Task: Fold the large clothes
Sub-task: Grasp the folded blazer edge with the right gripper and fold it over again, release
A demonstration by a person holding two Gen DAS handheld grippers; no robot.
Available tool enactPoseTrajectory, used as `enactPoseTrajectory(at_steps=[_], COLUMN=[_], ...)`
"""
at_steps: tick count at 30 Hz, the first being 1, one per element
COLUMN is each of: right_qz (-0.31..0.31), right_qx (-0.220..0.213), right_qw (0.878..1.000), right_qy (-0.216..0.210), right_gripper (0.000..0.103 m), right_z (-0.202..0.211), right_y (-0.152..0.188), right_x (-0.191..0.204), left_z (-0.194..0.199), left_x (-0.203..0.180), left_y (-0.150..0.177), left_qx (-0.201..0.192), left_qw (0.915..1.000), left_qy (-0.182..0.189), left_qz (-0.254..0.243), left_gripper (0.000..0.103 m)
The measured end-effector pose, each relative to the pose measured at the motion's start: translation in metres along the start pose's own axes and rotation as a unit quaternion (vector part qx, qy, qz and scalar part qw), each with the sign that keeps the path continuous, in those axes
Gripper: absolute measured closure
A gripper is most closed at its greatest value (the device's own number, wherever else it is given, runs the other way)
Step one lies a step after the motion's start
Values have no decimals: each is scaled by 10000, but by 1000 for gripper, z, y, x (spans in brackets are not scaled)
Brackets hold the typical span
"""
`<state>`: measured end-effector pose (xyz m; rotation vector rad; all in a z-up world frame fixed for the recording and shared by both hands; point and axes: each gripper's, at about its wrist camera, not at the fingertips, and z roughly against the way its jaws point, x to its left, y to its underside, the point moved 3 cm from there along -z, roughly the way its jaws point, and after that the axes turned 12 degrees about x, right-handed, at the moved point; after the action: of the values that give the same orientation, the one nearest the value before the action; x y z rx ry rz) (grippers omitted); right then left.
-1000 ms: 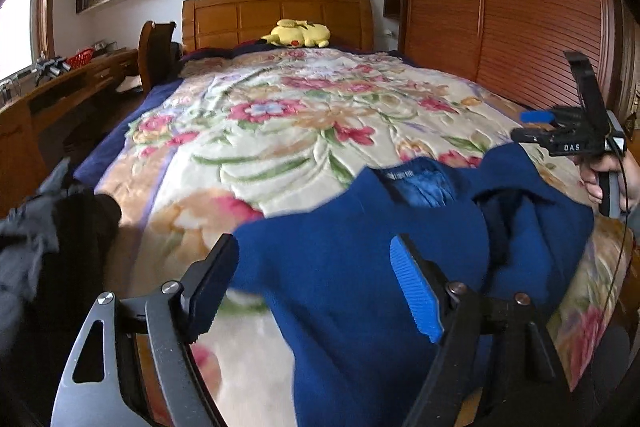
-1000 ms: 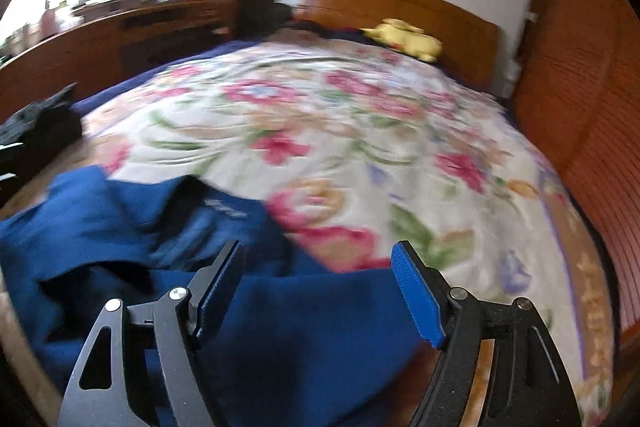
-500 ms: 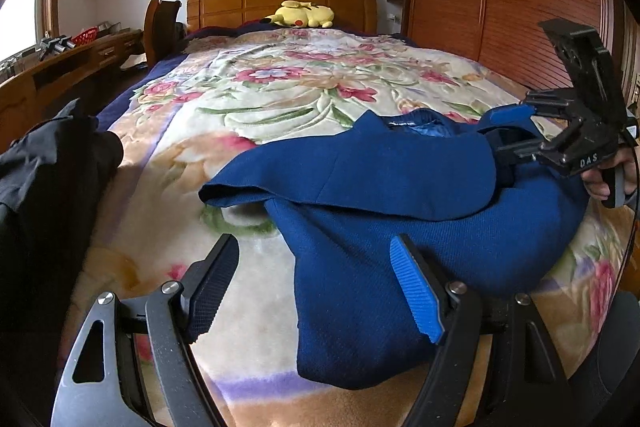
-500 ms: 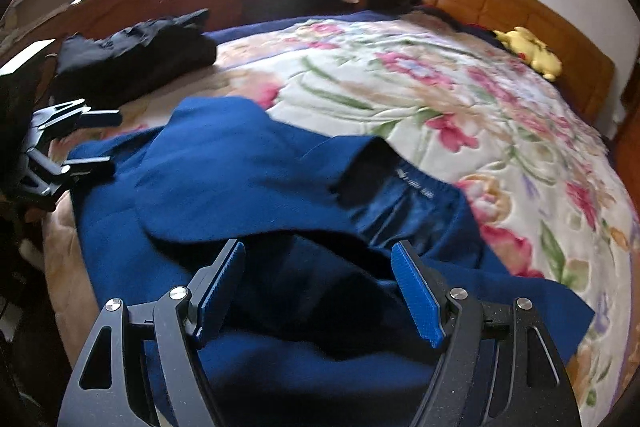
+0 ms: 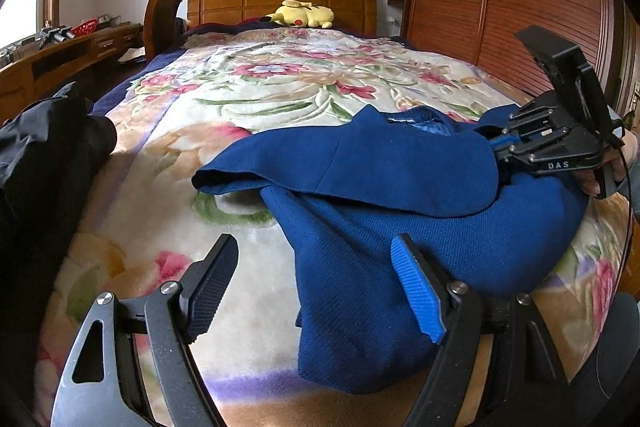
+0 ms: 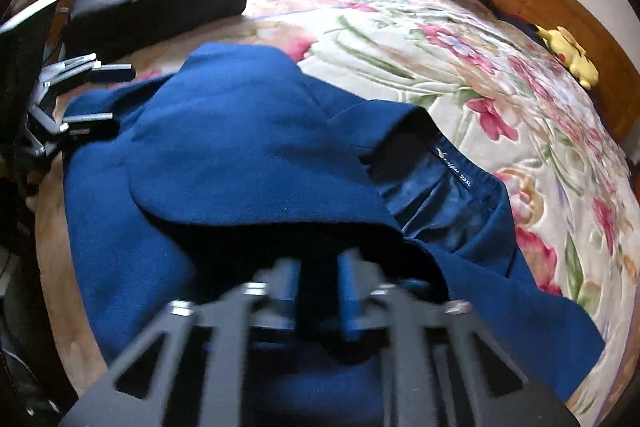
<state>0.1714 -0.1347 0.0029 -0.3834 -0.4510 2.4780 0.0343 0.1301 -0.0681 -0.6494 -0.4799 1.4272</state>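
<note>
Item: blue coat, heaped at the near end of the floral bedspread, long axis running left to right. Our right gripper has just been closing and is clamped on cloth at the coat's right side. Our left gripper, jaws apart and empty, hovers over the near left hem, which lies closest to it.
</note>
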Motion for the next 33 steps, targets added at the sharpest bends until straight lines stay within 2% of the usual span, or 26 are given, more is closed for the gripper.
enactPoseTrajectory(at_steps=[3,6,12,13,17,21,24,25,26,27,28,29,33], right_qz=[123,-24,-567,-657,-944,-1273,-1514,-1577,-1644,-1694,-1734,-1768,-1787], right_qx=[-97,-475,-894,-911,-966,-799,-579,-532,-491,-496,-581,-722,-965], right_qw=[9998,9981,9868,9854,9720,9625,9592,9613,9627,9635,9635,9623,9589], right_qy=[88,395,1229,1277,1924,2257,2315,2195,2094,2013,1957,1939,1981], right_gripper=[100,101,101,101,101,101,100,96,76,48,38,30,29], right_z=[3,13,16,13,-3,-28,-44,-44,-44,-40,-34,-24,13], right_y=[-3,-11,-48,-55,-86,-100,-106,-106,-107,-107,-104,-101,-73], right_x=[-1,-11,-48,-54,-80,-93,-95,-96,-96,-96,-96,-97,-103], left_z=[0,-1,1,1,1,1,2,3,3,3,3,4,7], left_x=[0,0,-2,-2,-2,-3,-3,-4,-4,-4,-4,-4,-5], left_y=[1,2,4,4,6,7,8,8,8,8,8,8,8], left_qx=[-6,-17,-60,-57,-44,-29,-33,-37,-38,-39,-44,-50,-119], left_qw=[10000,10000,10000,10000,10000,10000,10000,10000,10000,10000,10000,10000,9999], left_qy=[14,40,-7,-8,13,-21,-18,-25,-30,-35,-40,-48,-124], left_qz=[12,23,5,2,27,50,37,34,29,26,26,25,-2], left_gripper=[23,23,23,23,23,23,23,23,23,23,23,23,23])
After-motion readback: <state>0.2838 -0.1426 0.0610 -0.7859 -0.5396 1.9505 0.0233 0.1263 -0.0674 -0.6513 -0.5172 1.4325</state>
